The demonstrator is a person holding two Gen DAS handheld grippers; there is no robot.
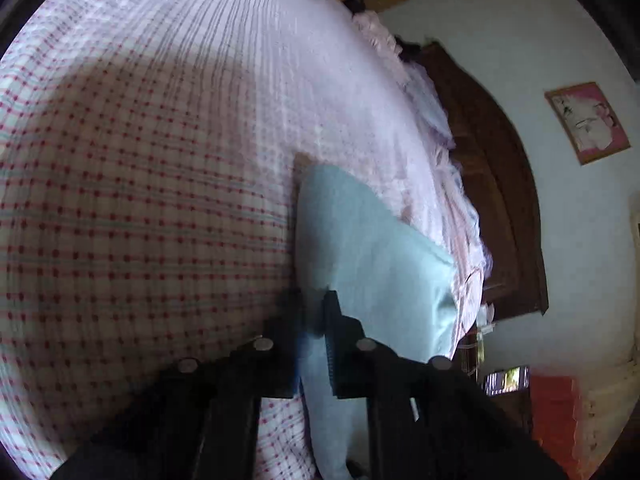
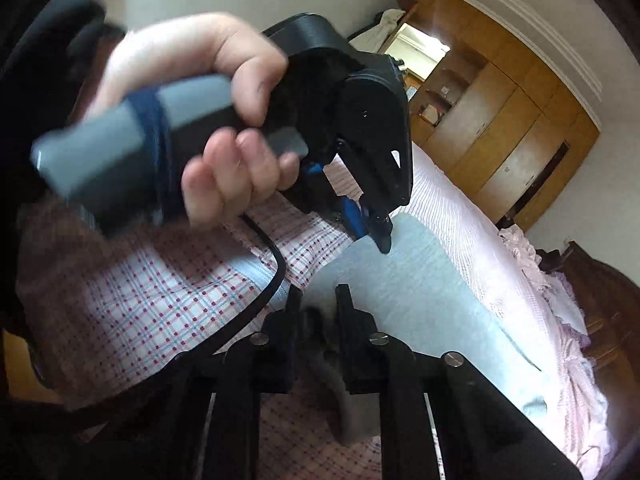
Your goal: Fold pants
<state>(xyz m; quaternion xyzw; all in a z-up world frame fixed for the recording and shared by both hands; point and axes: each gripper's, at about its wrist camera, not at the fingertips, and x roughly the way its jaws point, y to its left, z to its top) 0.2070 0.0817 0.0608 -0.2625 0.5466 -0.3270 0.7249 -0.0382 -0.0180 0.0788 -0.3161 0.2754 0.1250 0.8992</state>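
Where both tools pinch: pale blue-grey pants (image 2: 432,300), smooth, flat.

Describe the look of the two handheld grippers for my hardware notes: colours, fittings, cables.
Both are black. The right gripper has flat black fingers on bars with round silver bolts. The left gripper, seen from outside, has a grey handle wrapped with a dark blue band, a rounded black housing, blue parts near its fingers and a black cable trailing below.
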